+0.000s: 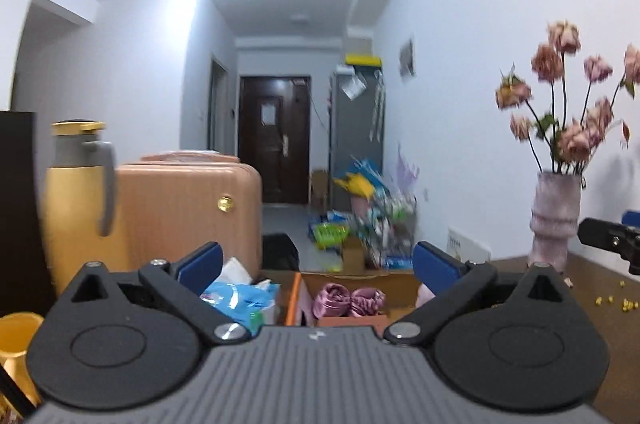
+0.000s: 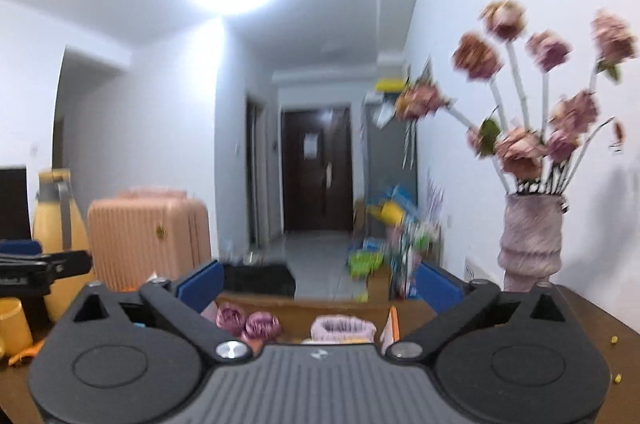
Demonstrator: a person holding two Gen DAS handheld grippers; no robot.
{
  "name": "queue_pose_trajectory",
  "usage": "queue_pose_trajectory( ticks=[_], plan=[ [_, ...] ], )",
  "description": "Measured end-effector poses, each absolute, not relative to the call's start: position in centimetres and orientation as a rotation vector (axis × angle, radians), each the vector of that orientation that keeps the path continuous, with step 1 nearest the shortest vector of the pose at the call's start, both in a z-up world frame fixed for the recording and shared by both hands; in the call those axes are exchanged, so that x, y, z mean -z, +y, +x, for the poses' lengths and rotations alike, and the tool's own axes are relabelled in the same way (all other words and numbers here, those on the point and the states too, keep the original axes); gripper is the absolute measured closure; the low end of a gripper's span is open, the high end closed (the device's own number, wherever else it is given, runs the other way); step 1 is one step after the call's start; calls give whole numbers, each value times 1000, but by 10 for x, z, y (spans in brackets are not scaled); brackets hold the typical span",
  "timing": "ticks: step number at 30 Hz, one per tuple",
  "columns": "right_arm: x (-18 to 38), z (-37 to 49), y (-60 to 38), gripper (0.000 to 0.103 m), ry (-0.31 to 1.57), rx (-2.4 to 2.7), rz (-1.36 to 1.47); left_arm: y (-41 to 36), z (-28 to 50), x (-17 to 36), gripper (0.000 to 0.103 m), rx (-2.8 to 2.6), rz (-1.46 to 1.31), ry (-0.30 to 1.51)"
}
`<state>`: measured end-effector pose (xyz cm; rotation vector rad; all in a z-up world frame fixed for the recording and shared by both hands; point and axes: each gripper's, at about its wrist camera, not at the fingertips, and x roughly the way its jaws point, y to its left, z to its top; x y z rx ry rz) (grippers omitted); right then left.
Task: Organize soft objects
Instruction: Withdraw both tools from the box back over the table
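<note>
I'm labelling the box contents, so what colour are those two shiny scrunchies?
Mauve-pink satin scrunchies, clearest in the left wrist view.

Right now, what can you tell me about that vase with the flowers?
The vase is pale mauve with a mottled, fuzzy-looking surface, a straight upper body and ribbed rings near its foot. It stands upright on the brown table close to the white wall, holding long-stemmed, faded pink flowers that fan outward. Nothing else touches it.

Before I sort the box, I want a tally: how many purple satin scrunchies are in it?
2. The left scrunchie and the right scrunchie lie side by side, touching, in the cardboard box, left of a pink knitted band. More may be hidden behind the gripper body.
</note>
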<state>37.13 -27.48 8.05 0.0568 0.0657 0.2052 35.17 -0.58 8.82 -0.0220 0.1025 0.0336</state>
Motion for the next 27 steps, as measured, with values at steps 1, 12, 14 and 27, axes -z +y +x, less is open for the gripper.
queue_pose_trajectory(
  ticks=[1,12,14,27],
  plan=[
    [-76,362,-272,0,51,-200,68,-3,346,-87,0,-34,-38,101],
    [-73,299,-259,0,65,-194,50,22,284,-81,0,-50,-55,139],
    [-72,282,-256,0,81,-205,28,25,270,-81,0,-54,-39,169],
    [-24,152,-242,0,173,-278,-64,47,143,-29,0,26,-42,245]
  ],
)
